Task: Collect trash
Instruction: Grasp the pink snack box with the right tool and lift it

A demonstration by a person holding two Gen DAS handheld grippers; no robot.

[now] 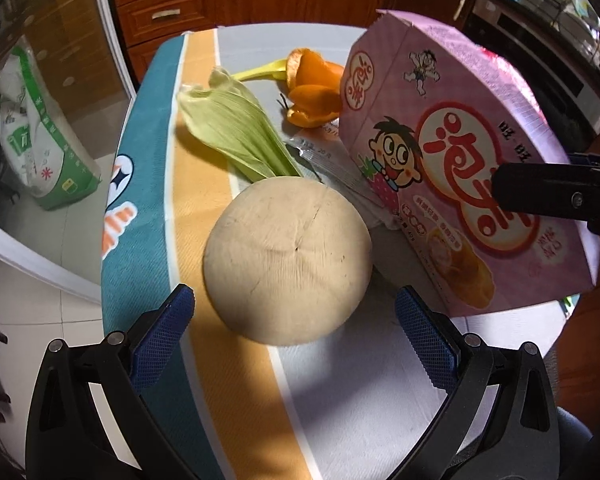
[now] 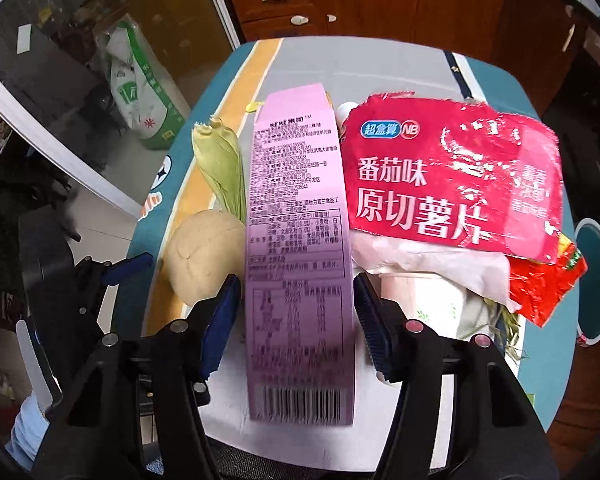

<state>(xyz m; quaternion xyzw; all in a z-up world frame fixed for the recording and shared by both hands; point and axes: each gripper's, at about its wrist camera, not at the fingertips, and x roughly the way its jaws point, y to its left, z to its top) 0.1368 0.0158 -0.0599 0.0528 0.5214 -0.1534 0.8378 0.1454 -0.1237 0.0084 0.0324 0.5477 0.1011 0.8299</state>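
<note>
**Pink box between my right fingers**

My right gripper pinches the pink box by its narrow printed sides; the box stands upright on the table. It is open at the top, and I cannot see inside. At 9 o'clock of it lies a round beige coconut. My left gripper has its fingers spread around the coconut without touching. At 2 o'clock, a red chip bag lies crumpled.
</note>
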